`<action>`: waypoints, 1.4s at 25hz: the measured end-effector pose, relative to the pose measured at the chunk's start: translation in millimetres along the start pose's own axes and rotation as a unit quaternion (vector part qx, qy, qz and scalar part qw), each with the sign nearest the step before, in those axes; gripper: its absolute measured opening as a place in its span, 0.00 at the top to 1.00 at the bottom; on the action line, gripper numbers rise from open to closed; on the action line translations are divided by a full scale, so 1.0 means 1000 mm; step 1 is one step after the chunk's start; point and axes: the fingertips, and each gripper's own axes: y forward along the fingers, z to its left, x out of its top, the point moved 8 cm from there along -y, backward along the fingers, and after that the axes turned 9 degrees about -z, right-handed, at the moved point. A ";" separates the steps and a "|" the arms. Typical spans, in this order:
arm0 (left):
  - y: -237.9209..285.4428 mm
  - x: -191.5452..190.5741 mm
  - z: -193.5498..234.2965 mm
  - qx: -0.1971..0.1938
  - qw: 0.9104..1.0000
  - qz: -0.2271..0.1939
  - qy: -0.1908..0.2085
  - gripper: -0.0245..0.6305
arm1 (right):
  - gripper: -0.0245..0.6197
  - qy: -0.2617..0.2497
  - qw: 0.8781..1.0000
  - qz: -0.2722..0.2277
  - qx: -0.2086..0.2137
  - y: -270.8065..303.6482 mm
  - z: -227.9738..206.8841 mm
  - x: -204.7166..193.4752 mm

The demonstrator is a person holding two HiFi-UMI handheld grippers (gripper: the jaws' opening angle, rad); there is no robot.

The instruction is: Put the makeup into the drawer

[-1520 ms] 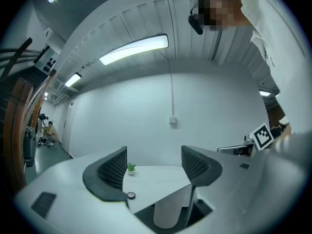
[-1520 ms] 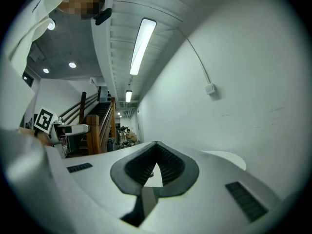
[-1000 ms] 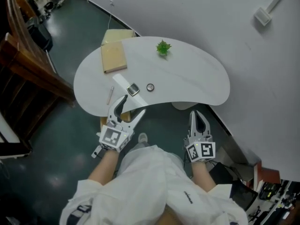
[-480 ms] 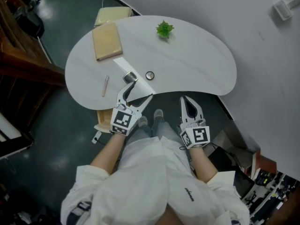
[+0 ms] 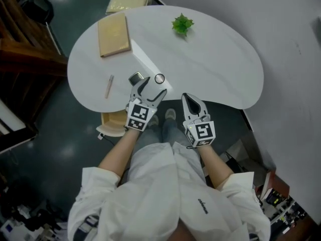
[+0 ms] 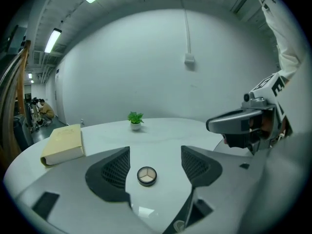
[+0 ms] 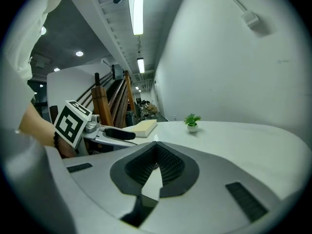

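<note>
On the white table (image 5: 215,59), a round compact (image 5: 159,78) lies near the front edge. A square compact (image 5: 136,78) sits just left of it, and a thin makeup stick (image 5: 109,86) lies further left. My left gripper (image 5: 152,88) is open over the table's front edge. The round compact (image 6: 146,175) lies on the table ahead, in line with the gap between its jaws, and they do not touch it. My right gripper (image 5: 191,101) is shut and empty at the table's front edge, to the right of the left one; its pads meet (image 7: 156,165).
A tan book (image 5: 113,34) lies at the table's far left and a small green plant (image 5: 182,24) stands at the back. Below the front-left edge a pale wooden box (image 5: 113,123) juts out, perhaps the drawer. A grey wall runs along the right.
Both grippers have moved forward to the table. The left one went from below the edge to over it, beside the compacts. The right one stays shut.
</note>
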 end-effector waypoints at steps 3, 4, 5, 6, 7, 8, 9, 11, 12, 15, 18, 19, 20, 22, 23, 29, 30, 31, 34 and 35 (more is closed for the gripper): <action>0.023 -0.010 -0.001 0.017 1.000 0.023 -0.003 0.45 | 0.94 0.011 1.000 0.016 0.020 0.014 -0.013 -0.013; 0.030 -0.014 -0.001 0.022 0.999 0.031 -0.003 0.45 | 0.94 0.012 0.999 0.021 0.028 0.019 -0.017 -0.017; 0.036 -0.019 0.000 0.029 0.999 0.040 -0.004 0.45 | 0.94 0.011 0.999 0.026 0.035 0.024 -0.020 -0.022; 0.042 -0.023 0.001 0.037 0.998 0.049 -0.005 0.45 | 0.94 0.009 0.999 0.032 0.041 0.028 -0.024 -0.026; 0.047 -0.028 0.002 0.045 0.997 0.058 -0.007 0.45 | 0.94 0.007 0.998 0.037 0.044 0.032 -0.027 -0.030; 0.051 -0.032 0.002 0.052 0.996 0.066 -0.012 0.46 | 0.94 0.007 0.998 0.043 0.046 0.036 -0.030 -0.034; 0.054 -0.036 0.003 0.058 0.995 0.075 -0.017 0.46 | 0.94 0.009 0.998 0.049 0.046 0.039 -0.032 -0.038; 0.059 -0.044 0.004 0.066 0.993 0.091 -0.023 0.47 | 0.94 0.013 0.997 0.060 0.045 0.045 -0.035 -0.044; 0.062 -0.048 0.005 0.069 0.993 0.098 -0.024 0.47 | 0.94 0.015 0.997 0.064 0.045 0.049 -0.035 -0.047; 0.072 -0.054 0.008 0.080 0.991 0.105 -0.025 0.48 | 0.94 0.016 0.996 0.073 0.043 0.059 -0.035 -0.054; 0.079 -0.056 0.012 0.090 0.989 0.115 -0.029 0.49 | 0.94 0.016 0.996 0.079 0.041 0.067 -0.035 -0.060; 0.082 -0.057 0.012 0.091 0.988 0.123 -0.029 0.49 | 0.94 0.016 0.996 0.081 0.041 0.069 -0.034 -0.062; 0.084 -0.059 0.013 0.092 0.987 0.131 -0.029 0.50 | 0.94 0.016 0.996 0.083 0.042 0.071 -0.034 -0.064; 0.088 -0.062 0.013 0.097 0.984 0.146 -0.030 0.50 | 0.94 0.017 0.995 0.085 0.045 0.073 -0.033 -0.065; 0.090 -0.064 0.014 0.101 0.983 0.152 -0.032 0.51 | 0.94 0.016 0.995 0.086 0.047 0.074 -0.033 -0.066; 0.092 -0.072 0.017 0.110 0.979 0.163 -0.048 0.56 | 0.94 0.019 0.995 0.085 0.048 0.074 -0.033 -0.067; 0.092 -0.072 0.017 0.111 0.979 0.162 -0.047 0.57 | 0.94 0.019 0.995 0.085 0.048 0.073 -0.033 -0.067; 0.093 -0.072 0.016 0.110 0.980 0.162 -0.046 0.58 | 0.94 0.018 0.995 0.085 0.048 0.073 -0.034 -0.067; 0.093 -0.071 0.016 0.105 0.980 0.164 -0.042 0.59 | 0.94 0.016 0.995 0.088 0.050 0.072 -0.035 -0.067; 0.093 -0.071 0.016 0.103 0.980 0.163 -0.041 0.59 | 0.94 0.015 0.995 0.088 0.051 0.072 -0.035 -0.067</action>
